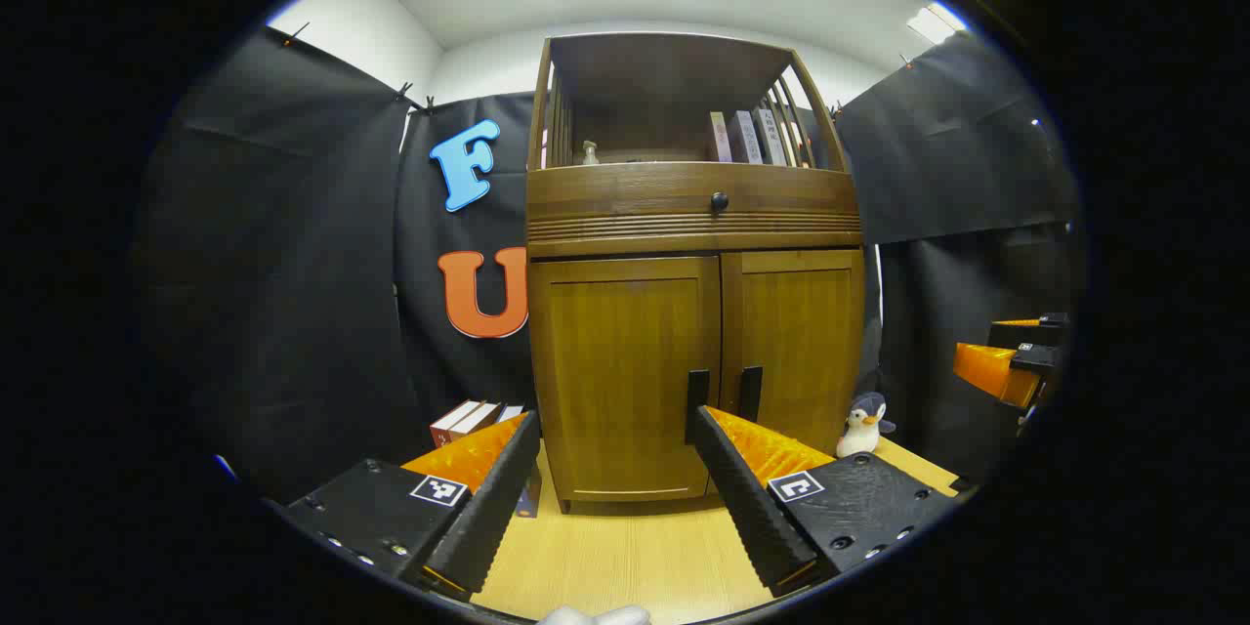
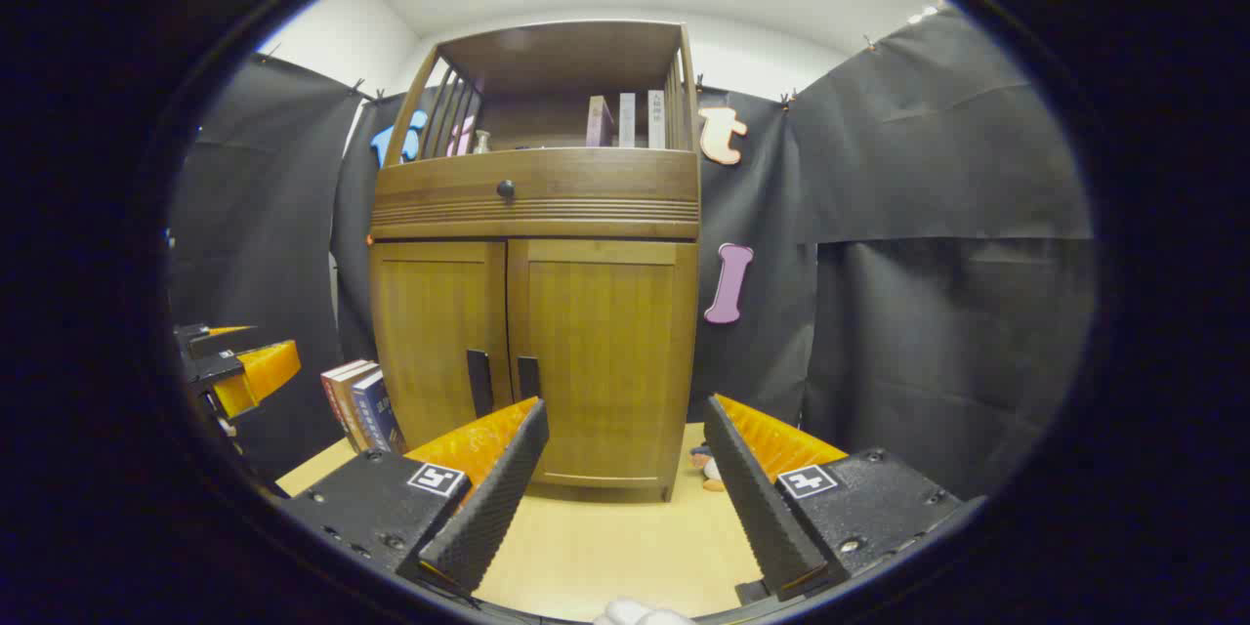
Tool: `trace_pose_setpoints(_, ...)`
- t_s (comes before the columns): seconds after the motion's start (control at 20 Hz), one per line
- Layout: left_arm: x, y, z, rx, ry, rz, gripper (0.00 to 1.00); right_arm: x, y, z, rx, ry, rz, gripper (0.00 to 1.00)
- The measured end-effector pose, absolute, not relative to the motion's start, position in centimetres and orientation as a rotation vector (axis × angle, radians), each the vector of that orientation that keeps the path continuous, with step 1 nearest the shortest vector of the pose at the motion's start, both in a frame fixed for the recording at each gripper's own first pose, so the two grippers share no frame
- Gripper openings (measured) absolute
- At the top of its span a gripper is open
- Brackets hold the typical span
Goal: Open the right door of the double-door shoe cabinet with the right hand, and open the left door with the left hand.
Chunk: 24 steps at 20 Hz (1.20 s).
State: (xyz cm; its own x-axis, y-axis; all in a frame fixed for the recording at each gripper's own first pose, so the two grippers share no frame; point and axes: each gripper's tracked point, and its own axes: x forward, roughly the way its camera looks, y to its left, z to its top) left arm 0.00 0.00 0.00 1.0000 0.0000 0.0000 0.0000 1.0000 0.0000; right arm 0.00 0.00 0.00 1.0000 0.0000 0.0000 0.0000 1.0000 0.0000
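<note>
In the left gripper view, the shoe cabinet (image 1: pixel 695 312) stands upright on the pale wooden table (image 1: pixel 625 557), its long axis vertical and its front turned toward the camera. Both doors are closed: the left door (image 1: pixel 625 371) and the right door (image 1: pixel 796 342) meet at the middle, where two dark upright handles (image 1: pixel 723 395) sit side by side. Above them runs a drawer with a round knob (image 1: pixel 720 202), and books (image 1: pixel 747 137) stand on the open top shelf. The left gripper (image 1: pixel 615 430) is spread wide, holding nothing, short of the doors. More books (image 1: pixel 469 420) stand left of the cabinet, a toy penguin (image 1: pixel 863 424) right of it. The right gripper (image 1: pixel 1011 361) shows at the right edge. In the right gripper view, the cabinet (image 2: pixel 535 312) again faces forward, doors shut. The right gripper (image 2: pixel 625 420) is spread open, empty, apart from the cabinet. The left gripper (image 2: pixel 239 366) shows at the left edge; I cannot tell its state there.
</note>
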Motion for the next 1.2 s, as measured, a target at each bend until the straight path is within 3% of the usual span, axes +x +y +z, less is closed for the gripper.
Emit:
trace_pose_setpoints(0.9,0.5,1.4,-0.2,0.001,0.011,0.002,0.96,1.0,1.3,-0.8,-0.034,0.029,0.019,1.0)
trace_pose_setpoints(1.2,-0.5,2.0,-0.8,0.017,0.033,0.014,0.96,6.6,2.0,-3.8,-0.076,0.061,0.027,1.0)
